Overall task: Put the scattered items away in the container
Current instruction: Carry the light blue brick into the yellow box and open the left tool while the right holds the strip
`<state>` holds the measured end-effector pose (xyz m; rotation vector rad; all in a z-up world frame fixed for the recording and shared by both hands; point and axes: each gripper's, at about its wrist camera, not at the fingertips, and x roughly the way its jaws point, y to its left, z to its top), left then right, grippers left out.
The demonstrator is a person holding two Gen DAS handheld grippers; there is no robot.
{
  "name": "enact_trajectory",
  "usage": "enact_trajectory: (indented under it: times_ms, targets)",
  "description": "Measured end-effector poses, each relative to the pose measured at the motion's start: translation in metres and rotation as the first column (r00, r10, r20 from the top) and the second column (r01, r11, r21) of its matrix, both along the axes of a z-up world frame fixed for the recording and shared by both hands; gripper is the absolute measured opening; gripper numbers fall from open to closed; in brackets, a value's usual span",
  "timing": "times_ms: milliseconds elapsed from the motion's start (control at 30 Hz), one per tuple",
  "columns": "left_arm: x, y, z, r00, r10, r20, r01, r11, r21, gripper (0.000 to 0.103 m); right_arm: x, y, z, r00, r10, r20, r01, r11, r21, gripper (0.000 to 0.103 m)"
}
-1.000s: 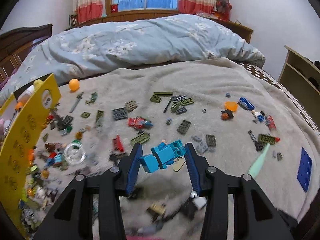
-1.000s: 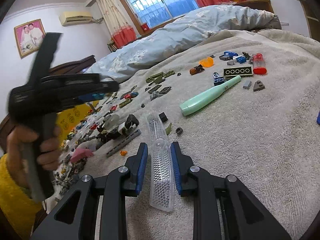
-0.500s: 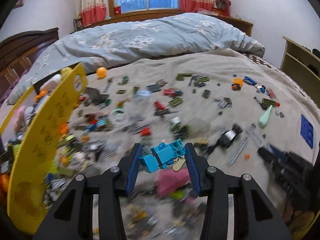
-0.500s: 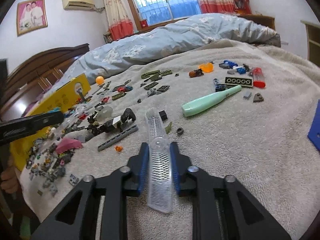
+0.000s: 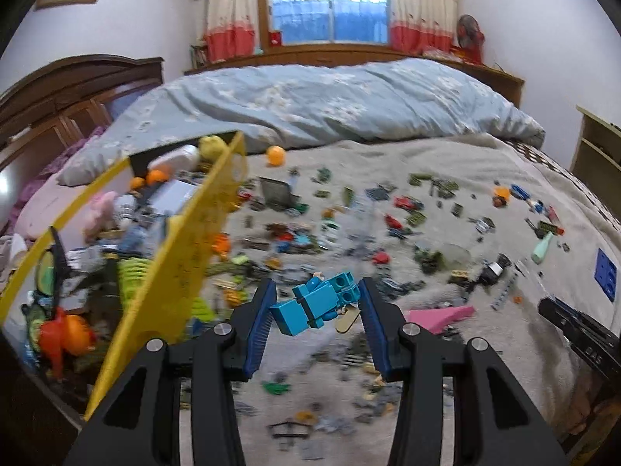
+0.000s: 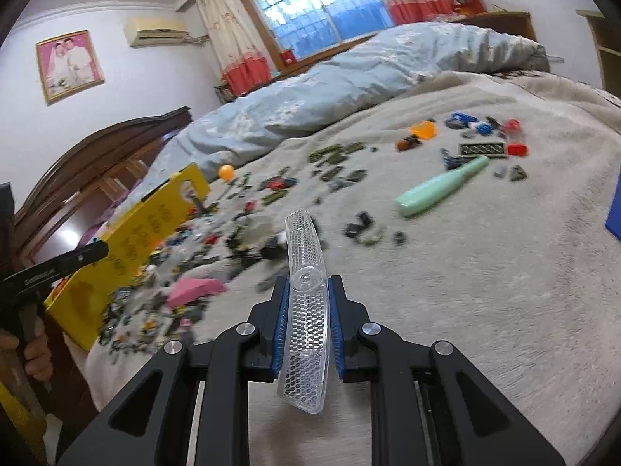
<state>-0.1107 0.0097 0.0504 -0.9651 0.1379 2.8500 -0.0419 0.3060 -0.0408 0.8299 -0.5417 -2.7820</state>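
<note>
Left wrist view shows one left gripper (image 5: 316, 303) with its jaws pinching one blue block figure (image 5: 315, 305) above the beige blanket (image 5: 485, 163), just right of the yellow box (image 5: 182, 272), whose near wall is blurred. One orange ball (image 5: 276, 154) lies beside the box's far corner, one pink piece (image 5: 442, 316) lies right of the gripper, one mint-green tube (image 5: 542, 246) and one blue plate (image 5: 606, 273) lie far right. Two small orange balls show inside the box among toys too jumbled to count; the loose bricks on the blanket are also too many and too smeared to count. The right gripper is cut off at this view's right edge. Right wrist view shows that right gripper (image 6: 306, 295), whose jaws have just been closing and now press on one clear ribbed strip (image 6: 304, 291), which sticks out past both ends of the pads. Only here appear one framed picture (image 6: 70, 64) on the wall and part of a hand (image 6: 35, 353) holding the left gripper's handle at the left edge; the box's inside is hidden from this side.
</note>
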Motion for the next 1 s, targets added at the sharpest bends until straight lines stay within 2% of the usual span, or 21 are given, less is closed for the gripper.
enact_trajectory:
  times_ms: [333,467,633,800,833,933,1000]
  targets:
    - [-0.004,-0.082,0.019,0.984,0.163,-0.067,-0.163,0.987,-0.001,0.044,0.002,-0.039,0.022,0.995,0.101,-0.009,-0.101,0.995,-0.009,0.02]
    - [-0.015,-0.115,0.021,0.972,0.222,-0.082,-0.226,0.973,-0.041,0.043,0.0,-0.057,0.024,0.991,0.133,0.007,-0.133,0.991,0.022,0.02]
    - [-0.03,-0.157,0.023,0.95,0.296,-0.094,-0.301,0.953,-0.039,0.044,0.001,-0.075,0.027,0.985,0.172,0.011,-0.172,0.984,0.042,0.02]
    - [-0.032,-0.182,0.02,0.936,0.342,-0.088,-0.346,0.938,-0.027,0.044,0.002,-0.09,0.029,0.979,0.202,0.019,-0.203,0.977,0.065,0.02]
    - [-0.031,-0.185,0.019,0.935,0.344,-0.084,-0.347,0.938,-0.022,0.046,0.001,-0.093,0.029,0.978,0.207,0.022,-0.208,0.976,0.067,0.02]
    - [-0.024,-0.189,0.016,0.935,0.345,-0.08,-0.346,0.938,-0.004,0.065,0.0,-0.101,0.029,0.974,0.225,0.032,-0.226,0.971,0.072,0.02]
    - [-0.018,-0.189,0.015,0.933,0.347,-0.093,-0.348,0.938,0.001,0.07,-0.002,-0.107,0.03,0.97,0.241,0.035,-0.244,0.967,0.077,0.02]
